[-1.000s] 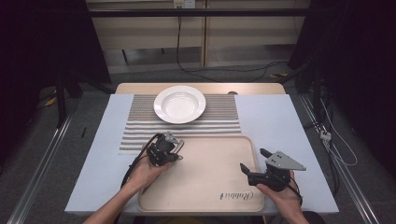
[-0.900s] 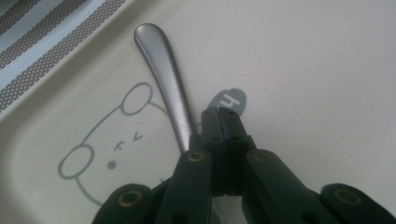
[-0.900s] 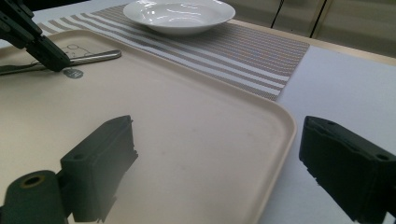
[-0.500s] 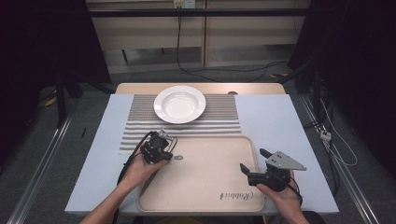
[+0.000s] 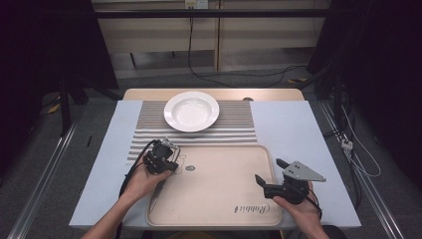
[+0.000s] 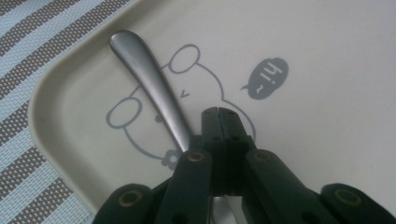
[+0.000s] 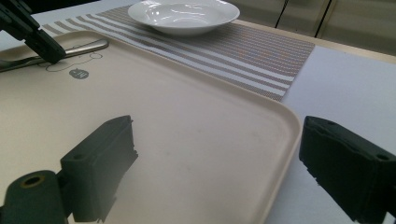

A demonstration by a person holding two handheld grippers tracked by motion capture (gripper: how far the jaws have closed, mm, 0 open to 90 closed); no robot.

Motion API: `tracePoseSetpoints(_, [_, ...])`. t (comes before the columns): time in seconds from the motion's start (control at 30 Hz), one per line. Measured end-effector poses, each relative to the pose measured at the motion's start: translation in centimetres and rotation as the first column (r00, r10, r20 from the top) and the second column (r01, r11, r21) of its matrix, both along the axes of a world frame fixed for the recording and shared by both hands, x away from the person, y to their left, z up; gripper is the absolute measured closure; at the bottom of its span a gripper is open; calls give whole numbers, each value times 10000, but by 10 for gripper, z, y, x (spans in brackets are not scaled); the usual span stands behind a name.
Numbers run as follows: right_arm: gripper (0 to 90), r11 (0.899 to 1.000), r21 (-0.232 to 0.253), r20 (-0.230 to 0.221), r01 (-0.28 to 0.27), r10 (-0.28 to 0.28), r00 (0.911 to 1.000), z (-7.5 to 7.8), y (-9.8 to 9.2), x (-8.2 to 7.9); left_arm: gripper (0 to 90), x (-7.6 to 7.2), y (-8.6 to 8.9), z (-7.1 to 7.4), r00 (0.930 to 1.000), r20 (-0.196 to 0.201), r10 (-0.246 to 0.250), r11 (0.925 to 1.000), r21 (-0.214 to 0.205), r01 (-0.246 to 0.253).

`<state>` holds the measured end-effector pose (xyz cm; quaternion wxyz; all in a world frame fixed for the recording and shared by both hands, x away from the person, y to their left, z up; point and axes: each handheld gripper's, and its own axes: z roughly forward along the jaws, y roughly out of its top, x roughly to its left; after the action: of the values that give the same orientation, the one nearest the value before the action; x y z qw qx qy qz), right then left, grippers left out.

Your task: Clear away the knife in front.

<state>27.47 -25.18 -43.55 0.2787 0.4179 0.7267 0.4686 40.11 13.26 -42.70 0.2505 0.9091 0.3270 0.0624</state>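
Beige plastic makes up the tray, the landmark here; a rabbit outline and a small "hi~" bubble are printed near its far left corner; the left gripper sits over that corner in the high view, its jaws pressed together, and in the left gripper view a steel utensil handle passes under and beside them, its rounded end lying across the rabbit drawing toward the tray's rim; whether the jaws actually pinch the handle I cannot tell, since the metal runs along their side; in the right gripper view the same handle lies flat on the tray floor by that far left corner; the right gripper hovers at the tray's near right edge with jaws spread wide, one over the tray and one outside its rim, nothing between them; beyond the tray's far edge a white plate rests on a striped placemat.
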Motion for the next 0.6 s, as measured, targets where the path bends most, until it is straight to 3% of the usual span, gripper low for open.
tracePoseSetpoints(0.17, [105, 10000, -12, -8, 15, -15, 10000, 0, 0, 0, 900, 1, 4, 0, 9999, 91, 121, 9998, 134, -122])
tracePoseSetpoints(0.4, [105, 10000, -32, 4, 30, -30, 10000, 0, 1, 1, 900, 3, 18, 0, 9992, 36, 402, 9992, 59, -402])
tracePoseSetpoints(0.6, [105, 10000, -34, 8, 19, -19, 10000, 0, 0, 0, 900, 3, 19, 0, 9992, 0, 390, 9992, 16, -390])
